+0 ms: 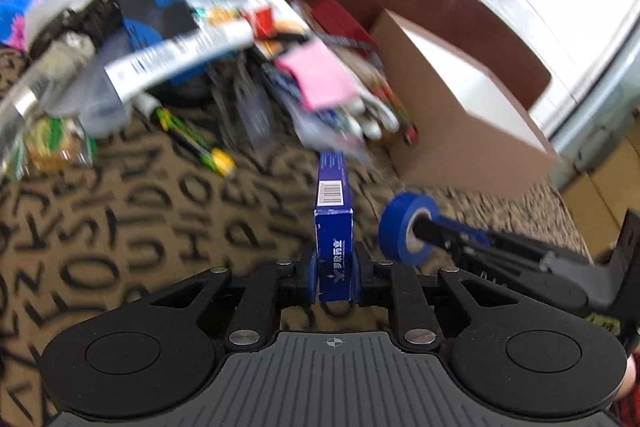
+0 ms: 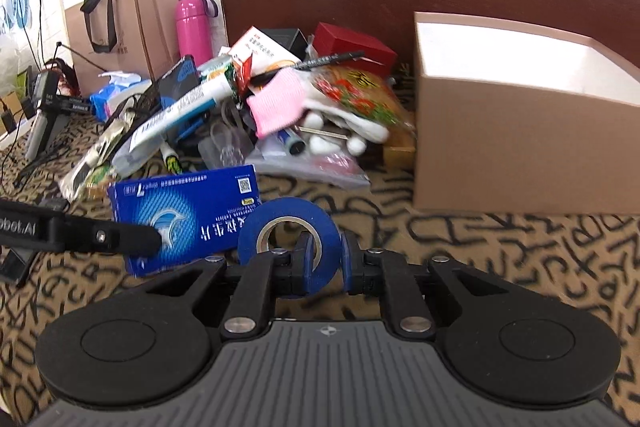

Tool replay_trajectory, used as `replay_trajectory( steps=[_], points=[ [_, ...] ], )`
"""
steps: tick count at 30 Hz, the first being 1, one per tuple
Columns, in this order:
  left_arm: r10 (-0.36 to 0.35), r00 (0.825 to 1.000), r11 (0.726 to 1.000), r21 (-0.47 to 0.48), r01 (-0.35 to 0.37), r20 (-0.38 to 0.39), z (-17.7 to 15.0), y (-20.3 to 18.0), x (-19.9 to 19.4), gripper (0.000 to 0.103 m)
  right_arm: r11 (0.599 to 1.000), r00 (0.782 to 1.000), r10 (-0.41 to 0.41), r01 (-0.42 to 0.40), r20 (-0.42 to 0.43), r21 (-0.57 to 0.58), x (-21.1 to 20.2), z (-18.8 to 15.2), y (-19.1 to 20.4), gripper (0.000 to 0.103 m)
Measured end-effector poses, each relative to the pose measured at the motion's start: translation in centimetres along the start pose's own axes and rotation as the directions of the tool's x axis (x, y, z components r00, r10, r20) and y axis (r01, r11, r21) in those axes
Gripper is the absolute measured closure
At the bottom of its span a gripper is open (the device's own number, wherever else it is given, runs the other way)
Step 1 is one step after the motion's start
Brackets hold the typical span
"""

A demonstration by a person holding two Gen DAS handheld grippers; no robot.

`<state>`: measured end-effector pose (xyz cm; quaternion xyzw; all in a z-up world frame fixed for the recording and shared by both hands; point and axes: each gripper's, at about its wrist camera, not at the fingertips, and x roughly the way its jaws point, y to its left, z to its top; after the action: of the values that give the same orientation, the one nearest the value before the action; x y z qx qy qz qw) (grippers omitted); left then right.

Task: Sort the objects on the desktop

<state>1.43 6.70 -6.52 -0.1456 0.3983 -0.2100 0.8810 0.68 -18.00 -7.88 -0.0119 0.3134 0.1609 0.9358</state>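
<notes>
While our left gripper [image 1: 335, 267] pinches the blue box [image 1: 334, 251] on edge, our right gripper [image 2: 324, 259] clamps the wall of the tape roll [image 2: 290, 239]; both are held above the cloth [image 2: 520, 259], before the pile [image 2: 280, 99] and carton [image 2: 520, 131]. We judge the box light, crushable; the roll stiff, best held through its ring.

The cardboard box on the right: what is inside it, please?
The cardboard box is open at the top. Only pale inner walls show in both views. Its front wall hides the bottom, so whether anything lies inside cannot be seen.
</notes>
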Motion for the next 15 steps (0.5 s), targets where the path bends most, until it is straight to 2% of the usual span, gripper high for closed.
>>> replay_trajectory(
  steps=[7,9,11,15],
  points=[
    [-0.009,0.996,1.000,0.029,0.011,-0.087,-2.2,-1.1,1.0,0.089,0.999,0.999,-0.033,0.033,-0.032,0.002,-2.2,-2.1,-1.0,0.087],
    [0.018,0.995,0.999,0.045,-0.014,-0.103,-2.5,-1.1,1.1,0.066,0.999,0.999,-0.035,0.036,-0.042,0.014,-2.2,-2.4,-1.3,0.086],
    [0.066,0.994,0.997,0.052,-0.062,-0.085,-3.0,-0.8,0.6,0.052,0.999,0.998,-0.039,0.040,-0.040,0.032,-2.1,-2.5,-1.5,0.085],
    [0.142,0.989,0.989,0.049,-0.140,-0.039,-2.9,-0.2,-1.0,0.036,0.998,1.000,-0.026,0.027,-0.013,0.061,-2.2,-2.7,-1.7,0.082]
  ],
)
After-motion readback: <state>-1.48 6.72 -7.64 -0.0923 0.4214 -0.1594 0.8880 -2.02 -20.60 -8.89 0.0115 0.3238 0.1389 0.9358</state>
